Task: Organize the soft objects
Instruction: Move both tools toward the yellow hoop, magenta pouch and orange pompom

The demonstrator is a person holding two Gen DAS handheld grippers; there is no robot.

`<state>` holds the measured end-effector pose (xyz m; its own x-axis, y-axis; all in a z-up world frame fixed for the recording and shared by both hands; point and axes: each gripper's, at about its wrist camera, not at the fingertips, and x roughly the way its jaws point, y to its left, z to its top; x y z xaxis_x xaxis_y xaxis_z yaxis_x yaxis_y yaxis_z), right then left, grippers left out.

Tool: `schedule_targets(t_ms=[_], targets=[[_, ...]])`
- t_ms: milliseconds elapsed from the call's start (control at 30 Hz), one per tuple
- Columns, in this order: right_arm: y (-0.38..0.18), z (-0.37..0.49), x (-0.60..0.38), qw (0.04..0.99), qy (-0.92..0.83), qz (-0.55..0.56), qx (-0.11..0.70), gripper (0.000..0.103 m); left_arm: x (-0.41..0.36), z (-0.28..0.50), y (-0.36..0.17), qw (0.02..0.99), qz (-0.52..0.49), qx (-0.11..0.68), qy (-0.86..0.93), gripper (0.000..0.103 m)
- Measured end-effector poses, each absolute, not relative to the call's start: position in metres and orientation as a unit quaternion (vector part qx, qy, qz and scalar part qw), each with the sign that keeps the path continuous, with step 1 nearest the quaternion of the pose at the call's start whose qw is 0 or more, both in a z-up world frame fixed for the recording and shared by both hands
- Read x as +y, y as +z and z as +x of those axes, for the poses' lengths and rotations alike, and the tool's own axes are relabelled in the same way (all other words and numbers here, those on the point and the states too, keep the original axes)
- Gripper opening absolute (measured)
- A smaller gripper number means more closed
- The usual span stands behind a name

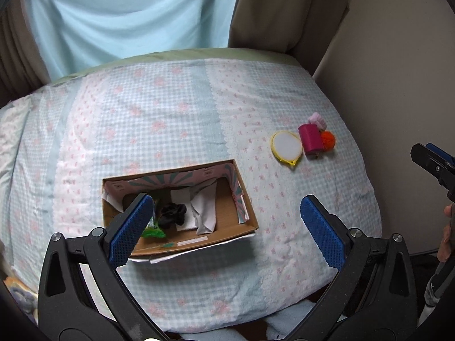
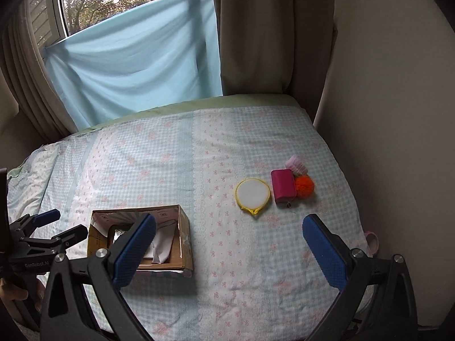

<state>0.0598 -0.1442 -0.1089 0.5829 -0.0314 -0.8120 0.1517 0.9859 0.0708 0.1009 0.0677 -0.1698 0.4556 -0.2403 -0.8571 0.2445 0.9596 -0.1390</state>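
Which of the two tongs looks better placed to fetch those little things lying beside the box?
Probably the right tongs: open, empty and facing the yellow-rimmed pad, pink pouch and orange pompom. The left tongs, also open, hang over the cardboard box.

A bed (image 2: pixel 170 159) fills the middle of both views, with a curtain (image 2: pixel 270 28) and a hung sheet (image 2: pixel 133 54) behind its far edge and a wall (image 2: pixel 398 113) along its right side. A cardboard box (image 1: pixel 244 199) sits on the bed toward the near left. Inside it lie a dark bundle (image 1: pixel 172 213), a folded cloth (image 1: pixel 203 207) to its right and a small packet (image 1: pixel 153 227) at its near left. Well apart, to the far right, four items cluster: a round pad (image 2: pixel 252 192) at the left, a pouch (image 2: pixel 282 185) just beside it, a pompom (image 2: pixel 304 186) touching the pouch's right, and a small roll (image 2: pixel 295 164) behind them.
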Motion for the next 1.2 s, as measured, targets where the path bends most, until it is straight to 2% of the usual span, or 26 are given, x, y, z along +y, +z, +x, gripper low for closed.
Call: schedule_targets(t_ms=[367,667,967,1200], targets=[[-0.124,0.087,-0.284,0.896,0.007,0.067,0.439,0.103,-0.049,0.100,-0.177,0.849,-0.050,0.516,-0.101,0.103],[-0.151,0.114,-0.351,0.883,0.010,0.098,0.459,0.103,-0.106,0.120,-0.200,0.837,-0.036,0.534,-0.111,0.103],[-0.202,0.150,-0.394,0.865,0.003,0.149,0.479,0.103,-0.156,0.179,-0.275,0.814,-0.037,0.566,-0.127,0.103],[-0.270,0.187,-0.417,0.852,-0.014,0.169,0.495,0.103,-0.195,0.229,-0.347,0.826,-0.006,0.544,-0.151,0.103]])
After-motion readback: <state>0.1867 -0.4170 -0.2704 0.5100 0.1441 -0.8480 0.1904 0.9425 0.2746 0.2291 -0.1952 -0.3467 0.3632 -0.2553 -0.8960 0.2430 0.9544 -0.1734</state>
